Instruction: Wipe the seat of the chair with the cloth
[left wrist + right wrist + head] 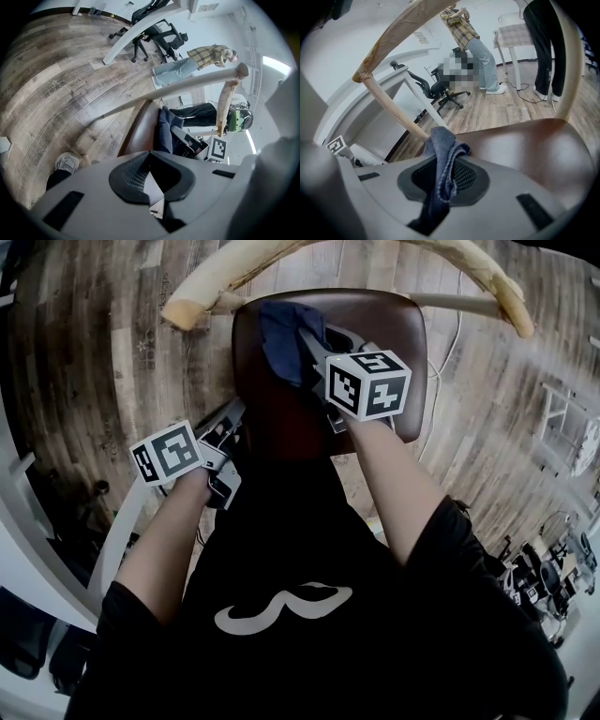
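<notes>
In the head view the chair seat (380,329), a dark brown padded square, sits at upper centre of the frame, with the pale curved wooden backrest (220,279) arching over it along the top edge. The cloth (279,334), a dark blue bunched rag, lies on the upper left part of the seat, and the right gripper (306,337) reaches in from the lower right and is clamped on it. The right gripper view confirms this: the cloth (440,143) is pinched between the two dark pads and rises in a fold above them at centre frame, with the glossy seat (525,140) spreading to the right and the backrest (393,42) crossing the upper left. The left gripper (234,415) hangs at the left edge of the seat, off the cloth. In the left gripper view its jaws stand together with nothing between them, at lower centre of the frame (150,161); beyond them show the seat (138,133), the cloth (164,129) and the backrest rail (187,84). The wooden plank floor (94,343) fills the surroundings. A person's shoe (68,163) rests on the floor at lower left of the left gripper view. In the background stand a person in a plaid shirt and jeans (471,40) and a black office chair (443,89).
</notes>
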`<state>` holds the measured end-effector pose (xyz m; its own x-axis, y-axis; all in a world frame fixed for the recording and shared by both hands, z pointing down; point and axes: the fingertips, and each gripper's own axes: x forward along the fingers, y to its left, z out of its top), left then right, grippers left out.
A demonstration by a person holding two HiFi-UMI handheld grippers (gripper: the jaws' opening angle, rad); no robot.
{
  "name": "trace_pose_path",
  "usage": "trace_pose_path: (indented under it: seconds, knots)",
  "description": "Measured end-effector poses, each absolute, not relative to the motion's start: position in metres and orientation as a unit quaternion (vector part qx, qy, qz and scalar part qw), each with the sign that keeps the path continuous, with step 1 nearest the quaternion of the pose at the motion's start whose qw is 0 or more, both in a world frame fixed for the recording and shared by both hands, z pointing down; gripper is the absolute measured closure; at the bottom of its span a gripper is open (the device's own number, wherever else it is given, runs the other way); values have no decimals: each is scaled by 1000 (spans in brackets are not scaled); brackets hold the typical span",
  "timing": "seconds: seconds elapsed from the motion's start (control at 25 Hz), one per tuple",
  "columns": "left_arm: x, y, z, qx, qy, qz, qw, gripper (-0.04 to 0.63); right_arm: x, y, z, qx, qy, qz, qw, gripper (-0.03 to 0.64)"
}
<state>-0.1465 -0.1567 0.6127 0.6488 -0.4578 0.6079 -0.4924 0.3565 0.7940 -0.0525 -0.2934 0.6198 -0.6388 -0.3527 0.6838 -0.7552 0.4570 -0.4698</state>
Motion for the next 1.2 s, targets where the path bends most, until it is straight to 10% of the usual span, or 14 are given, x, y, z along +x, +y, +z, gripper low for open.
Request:
trace_pose_path:
  seconds: [1.2]
  knots:
    - [-63,-150,611,593,-380,66,706,583,126,-330,620,466,-762,381,239,563]
